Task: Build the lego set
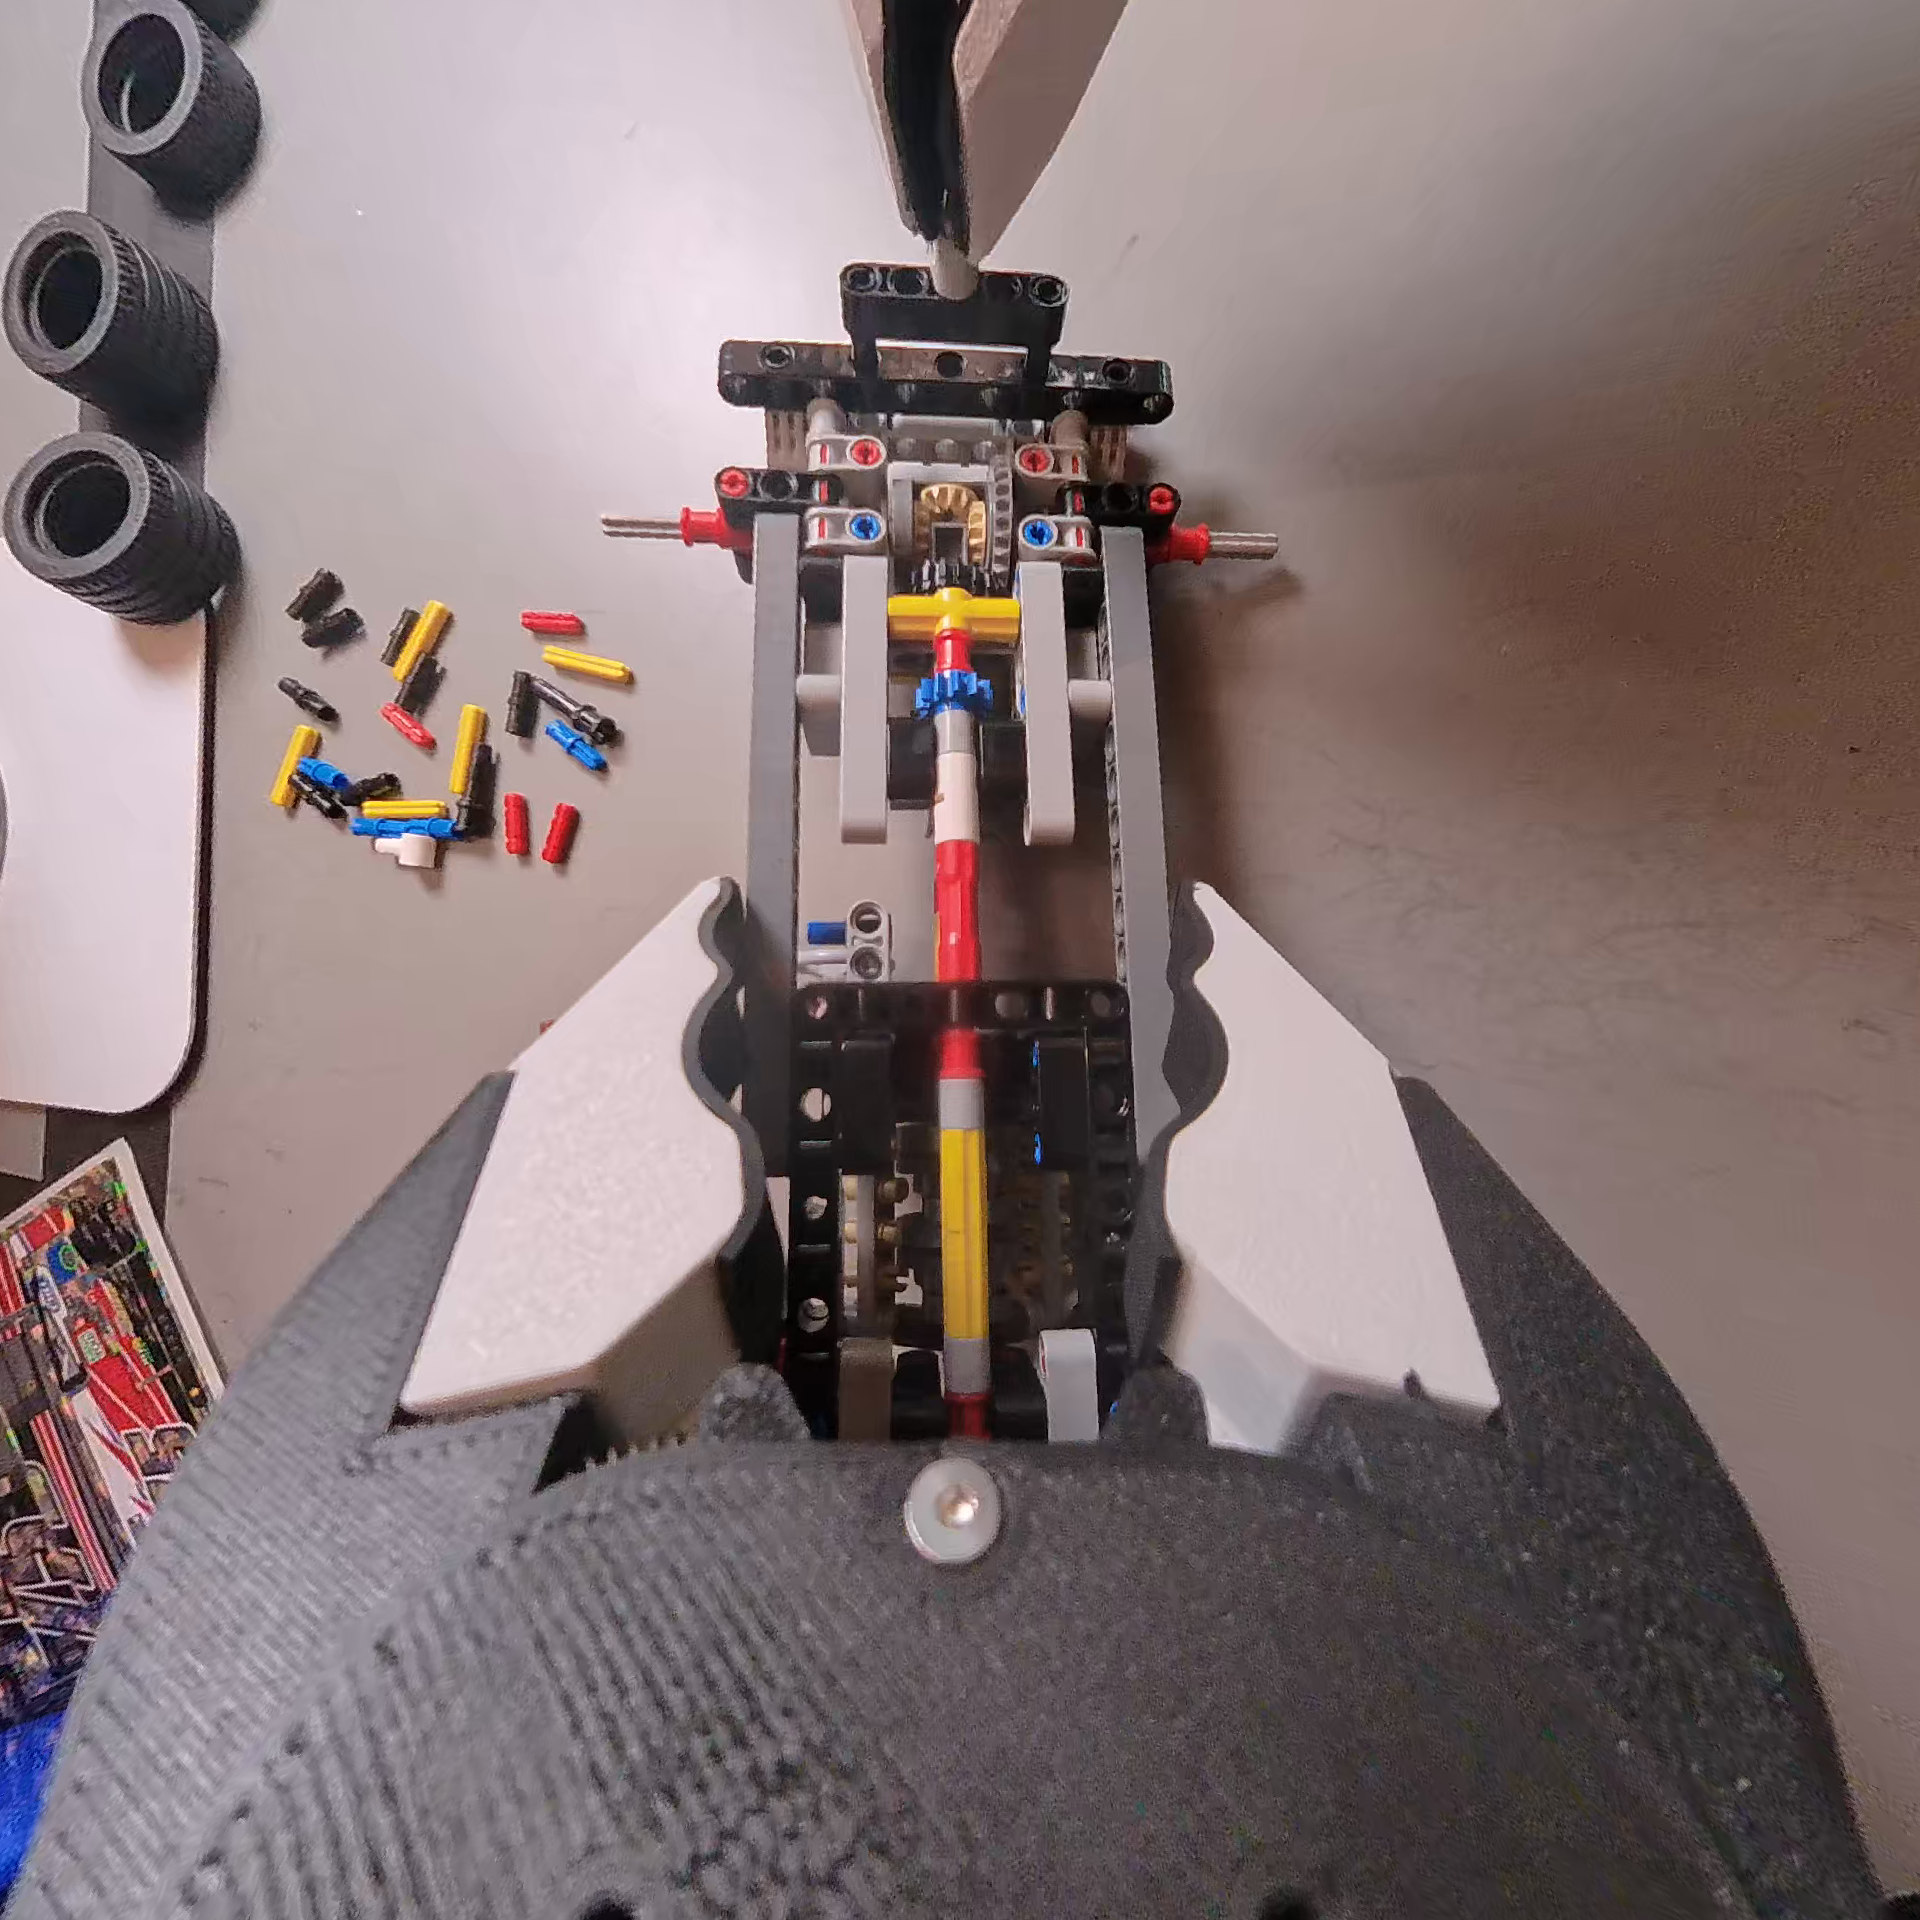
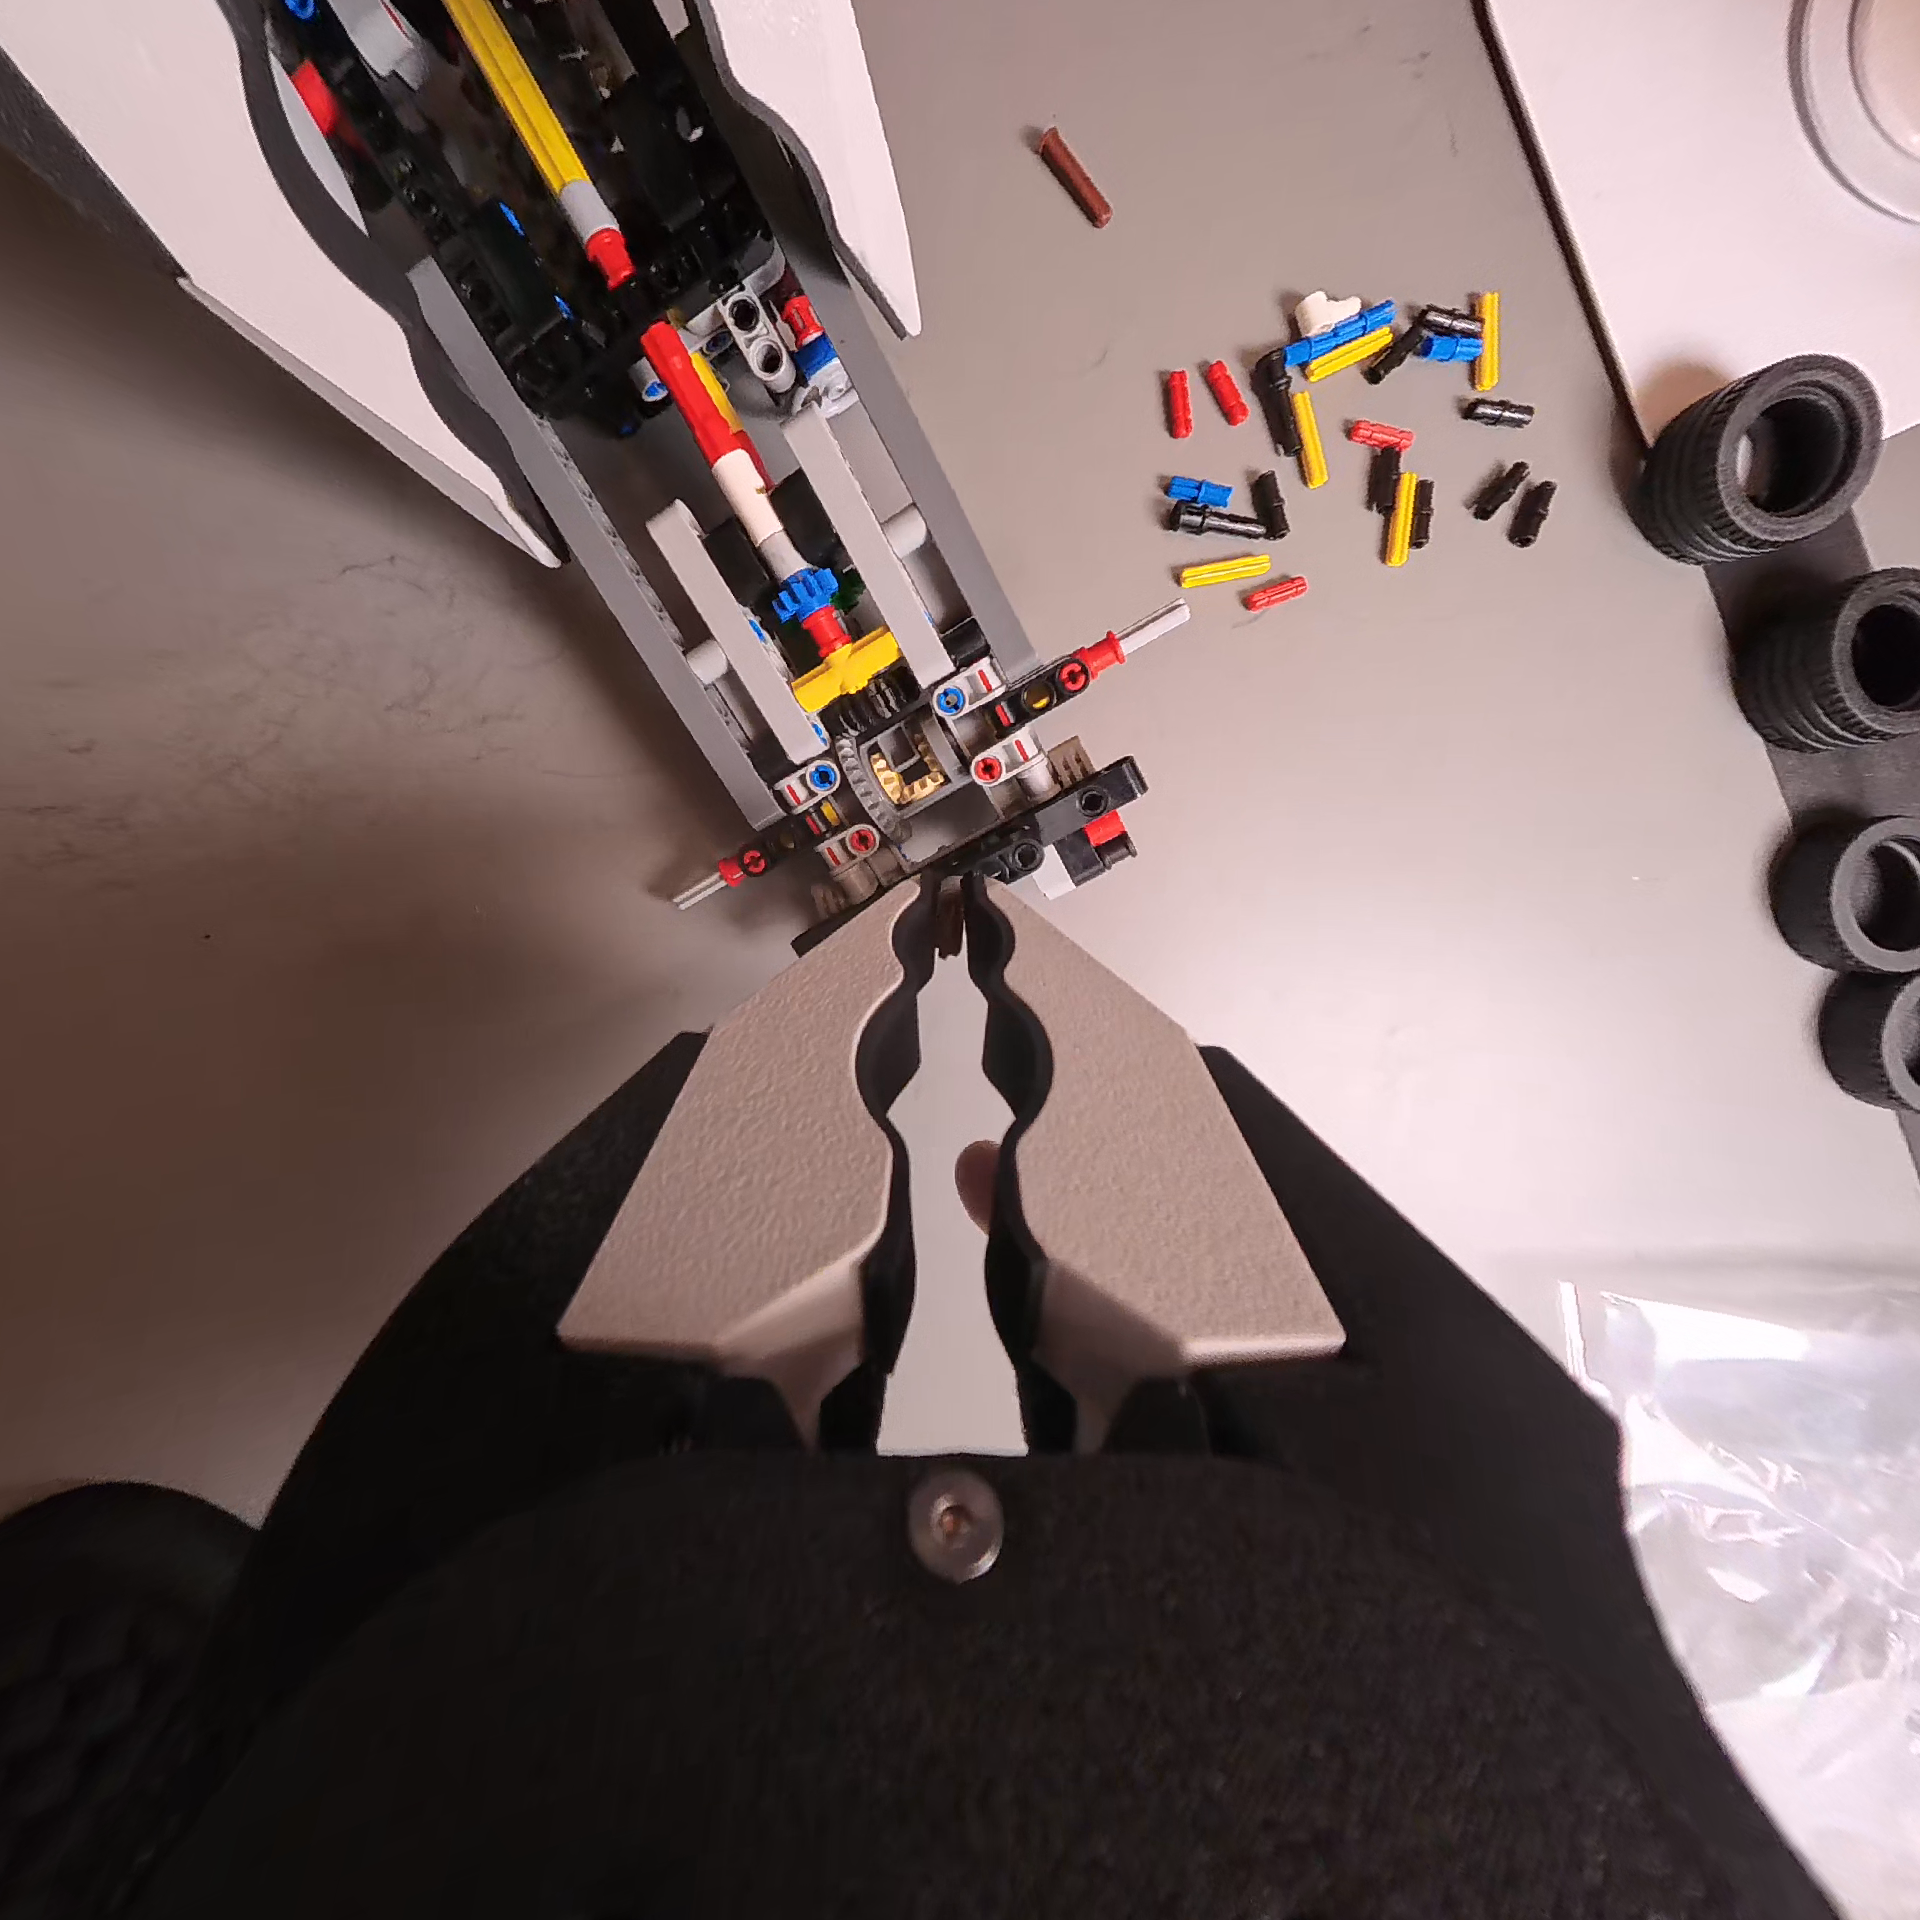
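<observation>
**Chassis clamped lengthwise in left, right pinching a pin at the far end**

Left gripper: my jaws are spread about the width of the Lego chassis and closed against its grey side beams, near end, at the black frame section. Firm contact both sides.

Chassis orientation: it sits on the grey table, long axis straight along my left fingers, pointing away from the left camera. The red/white/yellow driveshaft runs down the centreline, parallel to the side beams. Far end carries the differential with the tan gear, two grey axle stubs sticking out sideways, and a black crossbeam square to the long axis.

Right gripper: jaws nearly closed, only a thin gap, tips pinching a small light grey pin at the black frame on the far end. In the right wrist view the piece looks dark and is mostly hidden between the pads. It comes in from the end opposite the left gripper; in the right wrist view the chassis runs diagonally, up and left from the tips.

Loose stock: a scatter of small pins and axles, red, yellow, blue, black, one white connector, to the left of the chassis, well apart from it. A brown axle lies alone. Four black tyres in a row past the scatter. Sticker sheet at the near left corner. Clear plastic bag near the right gripper.
</observation>
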Action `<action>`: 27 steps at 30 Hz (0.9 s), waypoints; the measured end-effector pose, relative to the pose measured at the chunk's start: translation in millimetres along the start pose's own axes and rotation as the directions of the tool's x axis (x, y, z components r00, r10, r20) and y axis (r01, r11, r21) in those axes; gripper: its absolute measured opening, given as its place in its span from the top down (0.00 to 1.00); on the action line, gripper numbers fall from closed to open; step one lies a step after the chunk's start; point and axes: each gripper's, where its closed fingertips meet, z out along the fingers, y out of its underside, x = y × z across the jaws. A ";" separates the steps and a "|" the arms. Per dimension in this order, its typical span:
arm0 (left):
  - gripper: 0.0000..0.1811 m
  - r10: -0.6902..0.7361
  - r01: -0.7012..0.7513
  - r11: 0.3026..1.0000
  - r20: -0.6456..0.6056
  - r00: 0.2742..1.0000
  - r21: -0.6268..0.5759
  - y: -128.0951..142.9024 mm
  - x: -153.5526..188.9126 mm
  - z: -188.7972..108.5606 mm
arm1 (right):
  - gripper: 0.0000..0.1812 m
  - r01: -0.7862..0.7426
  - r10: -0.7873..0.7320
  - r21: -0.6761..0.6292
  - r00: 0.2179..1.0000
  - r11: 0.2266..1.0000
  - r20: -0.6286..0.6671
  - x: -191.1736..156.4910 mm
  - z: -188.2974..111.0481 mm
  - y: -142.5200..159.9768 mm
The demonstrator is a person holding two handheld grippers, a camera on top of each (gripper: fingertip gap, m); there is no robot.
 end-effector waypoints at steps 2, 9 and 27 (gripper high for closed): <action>0.55 -0.002 0.002 1.000 0.000 1.000 -0.002 -0.1 0.1 0.1 | 0.99 -0.009 0.009 0.007 1.000 1.000 -0.003 0.7 0.3 0.0; 0.55 -0.020 0.020 1.000 0.001 1.000 -0.006 -0.4 0.2 0.4 | 0.99 -0.029 0.029 0.029 1.000 0.999 -0.004 3.9 2.2 -0.9; 0.55 -0.036 0.036 0.999 0.006 0.999 -0.020 -0.9 0.4 0.0 | 1.00 -0.110 0.105 0.040 0.987 0.993 0.123 8.8 8.0 -4.0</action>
